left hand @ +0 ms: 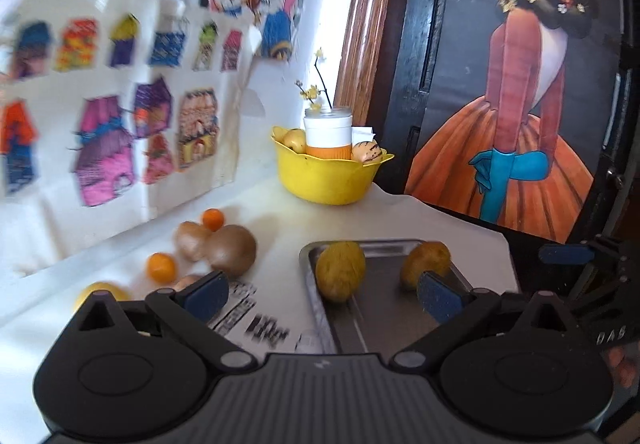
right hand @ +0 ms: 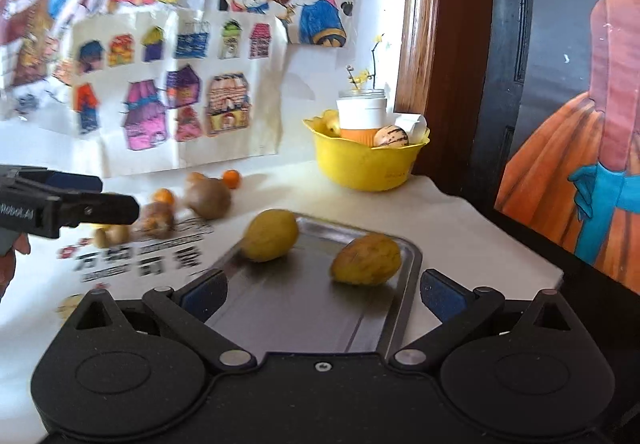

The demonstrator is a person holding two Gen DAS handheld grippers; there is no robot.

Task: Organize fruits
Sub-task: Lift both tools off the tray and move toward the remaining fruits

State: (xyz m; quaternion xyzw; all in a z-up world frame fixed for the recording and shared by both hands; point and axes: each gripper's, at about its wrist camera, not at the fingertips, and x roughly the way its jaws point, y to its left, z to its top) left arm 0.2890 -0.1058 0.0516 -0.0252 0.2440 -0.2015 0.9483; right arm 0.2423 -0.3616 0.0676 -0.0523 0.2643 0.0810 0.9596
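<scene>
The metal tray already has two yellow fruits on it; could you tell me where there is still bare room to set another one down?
The metal tray is bare across its near half, between the two yellow fruits and the right gripper. The loose fruit cluster left of the tray is crowded, as is the yellow bowl.

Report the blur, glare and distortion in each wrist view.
Left wrist view: wall drawings and printed sheet motion-smeared, bright glare beside the yellow bowl, fisheye bending at edges. Right wrist view: printed sheet smeared, two yellow fruits on the metal tray fairly sharp.
</scene>
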